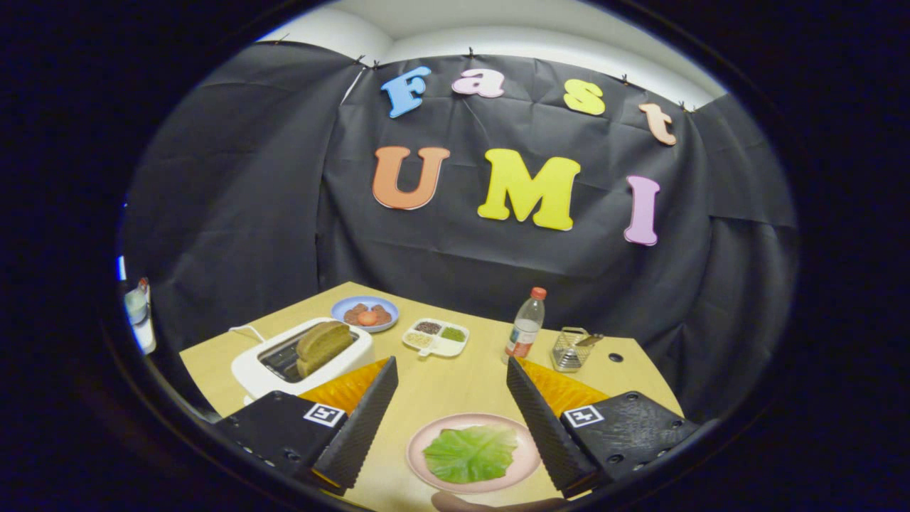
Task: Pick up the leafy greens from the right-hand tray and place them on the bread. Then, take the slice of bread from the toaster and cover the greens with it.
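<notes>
Table (441,384) of pale wood carries everything. Toaster (302,359), white, sits beyond the left finger with a brown bread slice (323,345) standing in its slot. Between the fingers of the gripper (452,373), which stand wide apart gripping nothing, a pink plate (419,444) holds the leafy greens (470,453). Farther back stand a blue dish (365,313), a divided tray (435,336), a bottle (526,325) and a wire basket (571,349).

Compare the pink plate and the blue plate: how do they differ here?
The pink plate holds a green leaf; the blue plate holds reddish-brown food pieces. The pink plate lies between the open claw's fingers; the blue plate sits far beyond them, behind the toaster. The pink plate looks larger, being closer. Both are round, shallow and rest flat on the table.
</notes>
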The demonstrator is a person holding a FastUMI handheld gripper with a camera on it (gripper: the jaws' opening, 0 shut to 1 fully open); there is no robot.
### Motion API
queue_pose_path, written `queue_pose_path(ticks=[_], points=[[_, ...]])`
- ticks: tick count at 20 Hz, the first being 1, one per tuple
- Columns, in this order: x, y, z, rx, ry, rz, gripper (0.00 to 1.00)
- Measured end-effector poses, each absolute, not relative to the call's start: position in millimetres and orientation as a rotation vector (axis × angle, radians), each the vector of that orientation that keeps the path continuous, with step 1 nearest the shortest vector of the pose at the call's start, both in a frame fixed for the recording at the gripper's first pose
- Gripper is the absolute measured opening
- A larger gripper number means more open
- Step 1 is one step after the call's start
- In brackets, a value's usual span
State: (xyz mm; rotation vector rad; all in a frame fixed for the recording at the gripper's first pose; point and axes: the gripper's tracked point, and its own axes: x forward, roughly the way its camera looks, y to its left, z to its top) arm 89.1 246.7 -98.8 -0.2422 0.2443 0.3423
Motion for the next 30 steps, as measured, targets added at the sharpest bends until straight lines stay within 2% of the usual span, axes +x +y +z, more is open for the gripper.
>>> queue_pose_path(ticks=[7,12,14,21,22,27,30], points=[[102.9,351.7,-116.2,-0.092,0.344,0.372,0.96],[113.3,383.5,-149.6,-0.08,0.43,0.308,0.95],[121.2,387.2,-156.9,-0.068,0.452,0.279,0.79],[112.5,417.2,-191.1,-0.059,0.582,0.323,0.23],[112.5,416.3,-193.8,-0.09,0.575,0.305,0.25],[105.0,418.5,-165.8,-0.146,0.495,0.282,0.06],[98.2,421.7,-135.7,-0.123,0.448,0.289,0.06]])
